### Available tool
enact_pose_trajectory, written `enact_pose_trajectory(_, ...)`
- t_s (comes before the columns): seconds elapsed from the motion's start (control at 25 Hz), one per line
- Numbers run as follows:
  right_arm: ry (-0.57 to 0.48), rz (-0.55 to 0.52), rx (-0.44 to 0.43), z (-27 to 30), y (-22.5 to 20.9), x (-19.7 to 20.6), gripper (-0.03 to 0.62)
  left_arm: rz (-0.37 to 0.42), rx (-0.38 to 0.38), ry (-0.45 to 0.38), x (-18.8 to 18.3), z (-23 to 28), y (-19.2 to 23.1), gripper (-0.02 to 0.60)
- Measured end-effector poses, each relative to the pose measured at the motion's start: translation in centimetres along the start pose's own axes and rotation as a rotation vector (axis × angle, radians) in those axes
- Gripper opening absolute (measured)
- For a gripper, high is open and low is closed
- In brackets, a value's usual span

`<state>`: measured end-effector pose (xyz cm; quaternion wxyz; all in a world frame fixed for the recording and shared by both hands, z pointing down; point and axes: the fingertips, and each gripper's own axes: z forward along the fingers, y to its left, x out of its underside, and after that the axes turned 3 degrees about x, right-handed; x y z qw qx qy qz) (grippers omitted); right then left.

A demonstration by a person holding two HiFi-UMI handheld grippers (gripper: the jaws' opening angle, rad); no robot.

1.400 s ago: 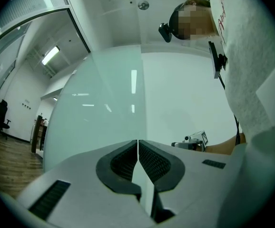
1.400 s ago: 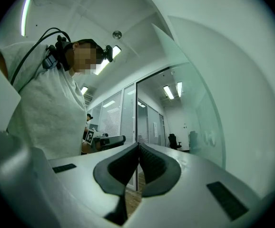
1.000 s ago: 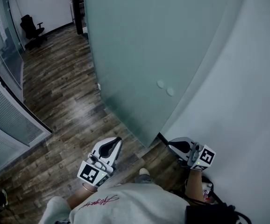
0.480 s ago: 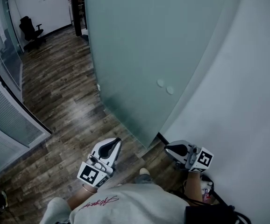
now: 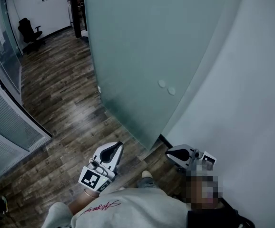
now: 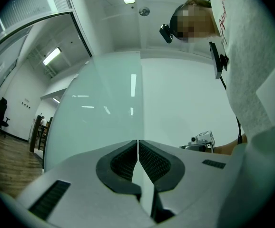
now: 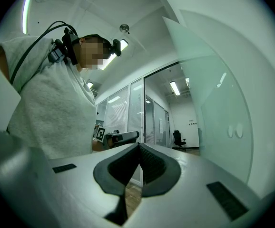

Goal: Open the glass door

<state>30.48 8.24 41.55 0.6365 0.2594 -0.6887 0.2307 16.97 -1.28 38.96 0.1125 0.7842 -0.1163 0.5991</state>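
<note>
Glass door (image 5: 137, 56) stands just ahead of left tongs (image 5: 118, 146) and right tongs (image 5: 170, 152), both closed, empty.

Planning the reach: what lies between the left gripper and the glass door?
Nothing stands there. In the head view only bare wood floor shows between the left gripper and the glass door; the left gripper view shows no obstacle either.

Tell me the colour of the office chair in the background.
The office chair is black; the head view shows it best.
</note>
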Motion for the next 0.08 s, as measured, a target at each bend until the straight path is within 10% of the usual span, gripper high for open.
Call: enact_pose_trajectory(0.08,0.003,-0.003,0.003,0.00,0.04,0.10,0.017,-0.003,-0.004,0.002,0.08,-0.05,0.06,0.023)
